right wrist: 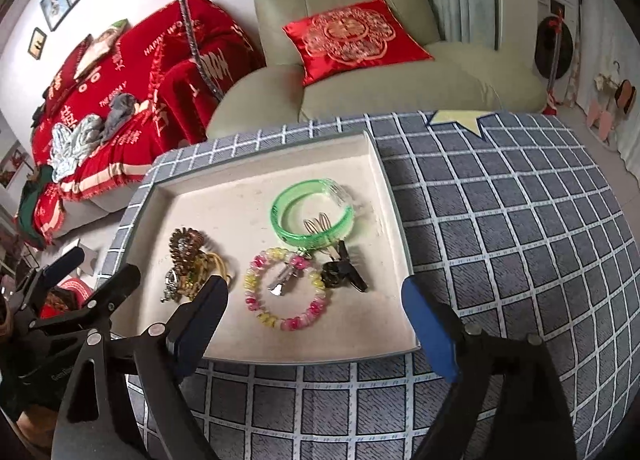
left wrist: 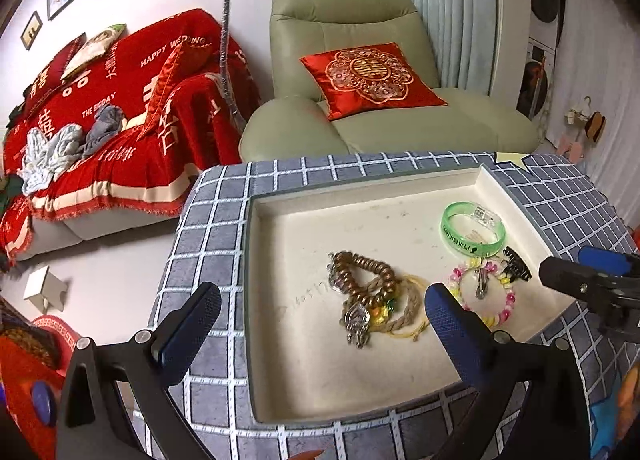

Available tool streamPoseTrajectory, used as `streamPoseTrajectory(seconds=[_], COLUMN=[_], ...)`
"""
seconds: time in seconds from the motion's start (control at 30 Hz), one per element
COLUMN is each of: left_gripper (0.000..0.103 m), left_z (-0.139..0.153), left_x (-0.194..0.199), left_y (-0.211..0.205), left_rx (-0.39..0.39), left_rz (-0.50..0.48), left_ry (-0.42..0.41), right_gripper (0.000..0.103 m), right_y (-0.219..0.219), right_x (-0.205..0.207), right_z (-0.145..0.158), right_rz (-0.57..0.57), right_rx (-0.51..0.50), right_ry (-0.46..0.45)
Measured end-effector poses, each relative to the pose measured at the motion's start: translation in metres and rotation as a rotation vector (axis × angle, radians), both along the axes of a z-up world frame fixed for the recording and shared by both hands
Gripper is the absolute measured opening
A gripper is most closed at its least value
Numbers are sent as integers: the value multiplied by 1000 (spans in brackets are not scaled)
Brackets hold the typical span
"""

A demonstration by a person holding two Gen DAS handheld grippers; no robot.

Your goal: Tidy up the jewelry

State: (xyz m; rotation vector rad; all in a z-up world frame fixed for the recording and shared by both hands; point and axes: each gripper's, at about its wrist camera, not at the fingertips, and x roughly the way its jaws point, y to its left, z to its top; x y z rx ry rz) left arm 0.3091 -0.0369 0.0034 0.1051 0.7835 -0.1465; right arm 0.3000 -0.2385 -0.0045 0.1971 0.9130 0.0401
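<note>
Green bangle [right wrist: 312, 214], pink-yellow beaded bracelet [right wrist: 288, 288], grey white-checked cloth [right wrist: 520, 240].

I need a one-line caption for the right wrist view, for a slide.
Open right gripper above a white tray holding a green bangle, a pink-yellow bead bracelet and tangled brown pieces.

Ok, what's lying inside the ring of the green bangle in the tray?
Inside the green bangle a small metal wire clip lies on the tray floor. The ring's near edge hides the clip's lower end, so what it joins under there cannot be seen.
</note>
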Motion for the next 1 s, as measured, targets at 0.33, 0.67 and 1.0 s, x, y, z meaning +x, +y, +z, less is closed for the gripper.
streamPoseTrajectory(seconds=[0.33,0.67,1.0], left_gripper=[103,103,103], left_z=[0,9,7], left_x=[-30,-76,-107], left_y=[11,14,13], left_rx=[6,18,-4], left_rz=[43,111,159], left_ry=[-11,-90,-110], right_gripper=[91,91,91], right_y=[10,14,22], right_x=[-28,-69,-106], right_z=[8,12,10], right_rz=[16,7,0], right_rx=[-41,-122,-202], right_ry=[-95,-139,-200])
